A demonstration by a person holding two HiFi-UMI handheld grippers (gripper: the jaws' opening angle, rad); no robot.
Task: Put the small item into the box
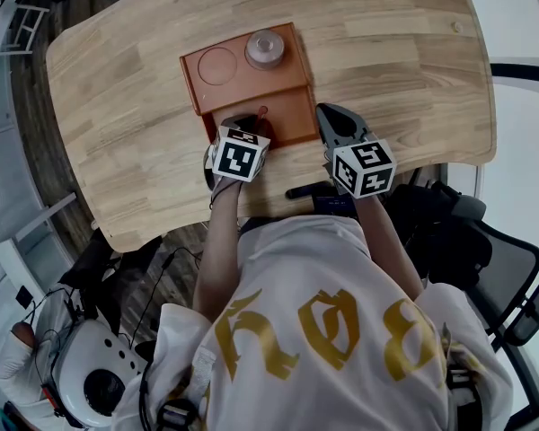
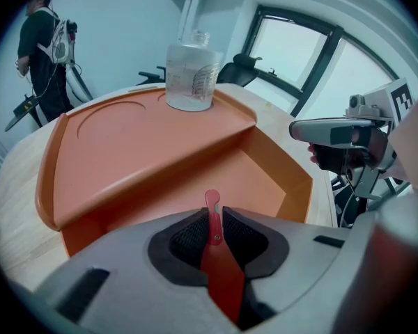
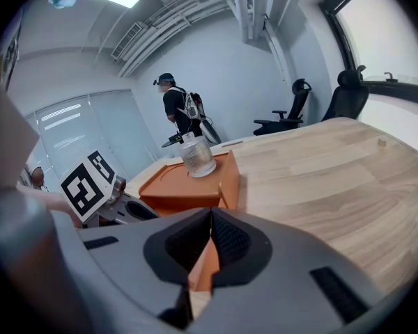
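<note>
My left gripper [image 2: 214, 218] has its jaws clamped on the small red flat plastic piece [image 2: 212, 204]. It's a thin strip with a rounded tip and a tiny hole near the pads. It stands upright on edge between them, with the tip poking out past the pads. From the head view it hangs over the sunken front compartment of the orange plastic box [image 1: 292, 119], near the front wall. I can't tell if it touches the bottom.

The box sits on the light wooden surface [image 1: 386, 52]. Its raised back shelf [image 2: 139, 145] has a round recess [image 1: 218, 65] and a clear jar with a lid [image 2: 190, 75] standing at the right end.

My right gripper [image 3: 210, 218] is just beside the box's right front corner. Its jaws are pressed together with nothing in them.
</note>
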